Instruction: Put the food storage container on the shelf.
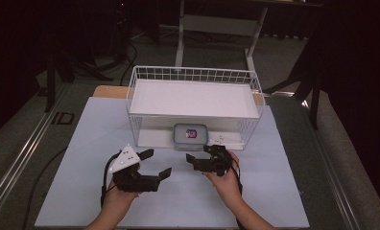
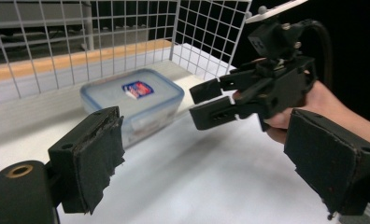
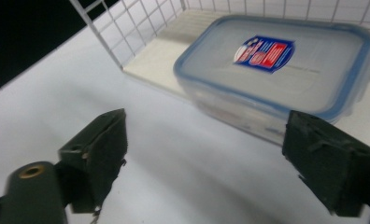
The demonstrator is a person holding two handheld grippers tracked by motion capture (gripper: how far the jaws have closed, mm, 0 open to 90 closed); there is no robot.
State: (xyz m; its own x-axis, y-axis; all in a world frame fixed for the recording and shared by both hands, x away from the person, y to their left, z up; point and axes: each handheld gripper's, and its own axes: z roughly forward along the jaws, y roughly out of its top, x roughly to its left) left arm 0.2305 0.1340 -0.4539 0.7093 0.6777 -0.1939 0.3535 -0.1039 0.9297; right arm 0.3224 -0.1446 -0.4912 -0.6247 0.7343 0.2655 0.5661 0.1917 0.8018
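A pale, matte white sheet covers the worktop (image 1: 130, 124), and a strip of bare wood shows at its far edge behind the wire basket (image 1: 194, 108); the room around it is dark, with grey carpeted floor, a metal rail along the worktop's left side, black stand legs and cables to the left beyond the basket, and the white frame of another desk (image 1: 217, 28) farther behind it. The basket is a white wire rack with a white shelf on top and an open front, and the clear plastic box (image 1: 190, 136) with a blue-rimmed snap lid sits under that shelf, at the basket's front opening, resting on its pale base board. On the lid is a small red, white and blue brand label (image 3: 263, 53); its writing is too blurred to read. The left tool (image 1: 155, 164) hovers in front of the basket and to the left of the box, its jaws spread wide with nothing between them. The right tool (image 1: 198, 156) hangs just in front of the box, near the basket's front edge, its jaws also spread, clear of the box and pinching nothing
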